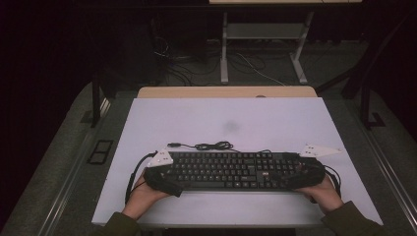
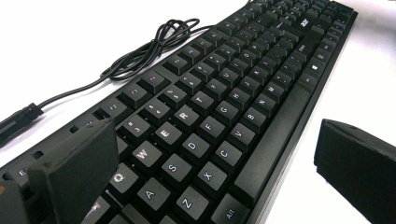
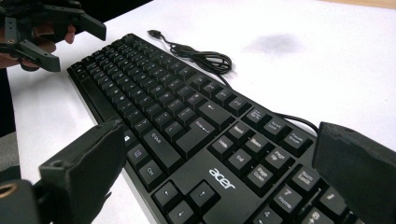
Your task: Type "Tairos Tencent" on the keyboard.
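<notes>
High view showed my left claw (image 1: 162,181) and right claw (image 1: 306,173) spread wide at either short end of the black Acer keyboard (image 1: 223,170), whose long axis ran straight between them across the bench (image 1: 231,123), equally near both.

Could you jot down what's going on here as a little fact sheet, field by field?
Main object: black keyboard, lying flat
Surface: white table
Cable: keyboard cable, loosely coiled behind the keyboard, plug lying free
Left gripper: jaws open, straddling the keyboard's left end
Right gripper: jaws open, straddling the keyboard's right end
Hands: left hand and right hand, one holding each gripper
Brand: acer logo
</notes>
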{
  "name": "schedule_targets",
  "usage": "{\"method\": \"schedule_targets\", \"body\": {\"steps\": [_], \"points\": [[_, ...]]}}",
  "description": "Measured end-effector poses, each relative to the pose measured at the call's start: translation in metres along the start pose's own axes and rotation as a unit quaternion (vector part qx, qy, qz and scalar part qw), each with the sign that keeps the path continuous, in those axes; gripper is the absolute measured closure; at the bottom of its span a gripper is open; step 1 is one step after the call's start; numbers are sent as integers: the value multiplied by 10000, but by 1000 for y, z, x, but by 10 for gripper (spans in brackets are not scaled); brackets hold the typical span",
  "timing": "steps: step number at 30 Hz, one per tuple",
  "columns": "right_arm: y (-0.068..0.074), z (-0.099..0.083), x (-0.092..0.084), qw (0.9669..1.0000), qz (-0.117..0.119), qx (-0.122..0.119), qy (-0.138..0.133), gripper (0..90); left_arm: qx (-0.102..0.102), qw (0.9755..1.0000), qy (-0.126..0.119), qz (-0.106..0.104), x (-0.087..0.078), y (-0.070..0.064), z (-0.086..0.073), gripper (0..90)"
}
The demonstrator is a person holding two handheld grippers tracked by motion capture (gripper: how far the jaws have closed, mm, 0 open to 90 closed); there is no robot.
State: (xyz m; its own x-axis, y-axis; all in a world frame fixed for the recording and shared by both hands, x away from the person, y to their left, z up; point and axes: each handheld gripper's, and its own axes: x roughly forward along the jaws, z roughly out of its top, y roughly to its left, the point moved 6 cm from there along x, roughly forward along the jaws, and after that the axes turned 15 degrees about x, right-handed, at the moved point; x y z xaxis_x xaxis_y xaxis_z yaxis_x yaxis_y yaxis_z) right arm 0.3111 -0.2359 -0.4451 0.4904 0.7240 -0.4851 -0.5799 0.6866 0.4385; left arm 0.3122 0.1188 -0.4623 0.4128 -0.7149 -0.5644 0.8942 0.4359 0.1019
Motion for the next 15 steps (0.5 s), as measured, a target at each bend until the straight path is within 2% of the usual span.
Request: {"method": "schedule_targets", "body": {"steps": [15], "points": [[11,7,16,9999,143,-7,5,26,-55,10000,-44,17,1,0,1,0]]}}
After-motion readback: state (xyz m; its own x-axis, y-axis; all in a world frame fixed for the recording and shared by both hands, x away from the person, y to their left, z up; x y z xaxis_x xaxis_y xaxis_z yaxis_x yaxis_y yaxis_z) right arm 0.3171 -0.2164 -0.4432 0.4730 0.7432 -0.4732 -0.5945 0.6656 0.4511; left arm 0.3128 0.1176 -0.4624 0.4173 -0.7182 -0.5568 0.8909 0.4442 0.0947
